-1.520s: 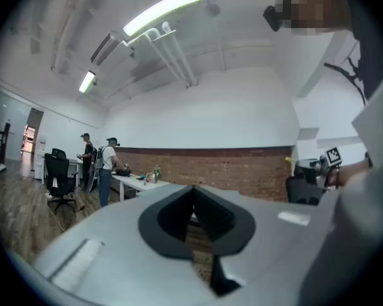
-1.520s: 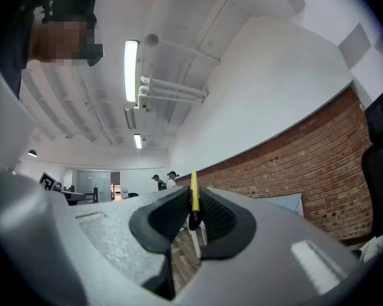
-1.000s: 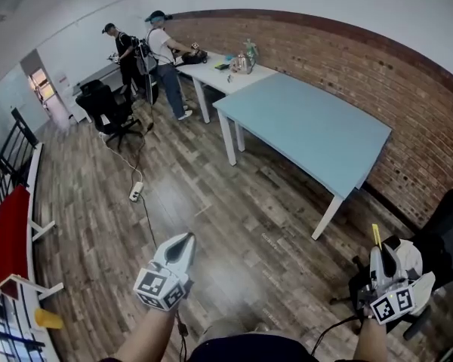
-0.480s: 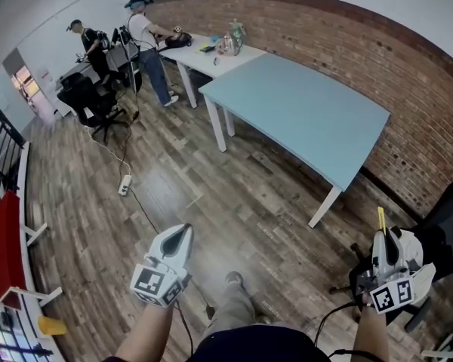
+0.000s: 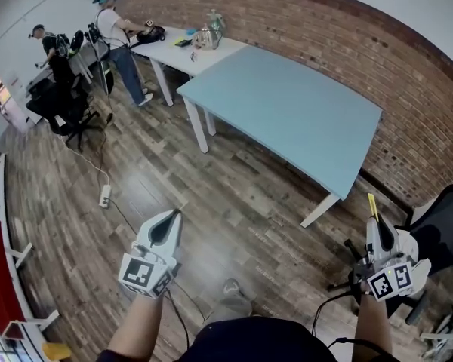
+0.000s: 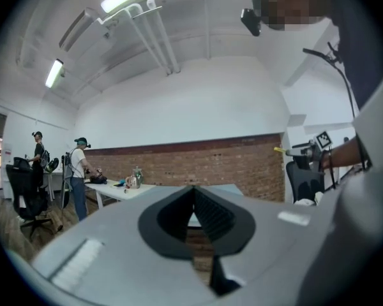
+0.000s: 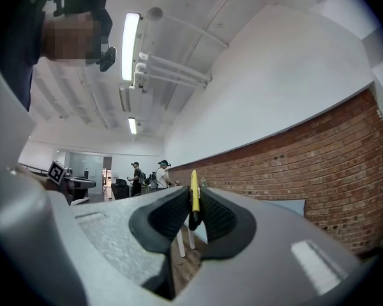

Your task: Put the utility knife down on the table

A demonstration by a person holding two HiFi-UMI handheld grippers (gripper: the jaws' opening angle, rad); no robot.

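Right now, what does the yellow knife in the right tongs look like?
The utility knife looks like a thin yellow plastic strip with a dark lower end. It stands on edge, pinched between the black ribbed pads of the right tongs, its tip poking out beyond them. Only the tongs touch it; it hangs over the wooden floor, well short of the blue table.

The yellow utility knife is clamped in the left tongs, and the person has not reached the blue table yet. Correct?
Not quite. The utility knife is clamped in the right tongs, as the right gripper view shows; the left tongs are shut on nothing. The blue table is indeed not reached yet.
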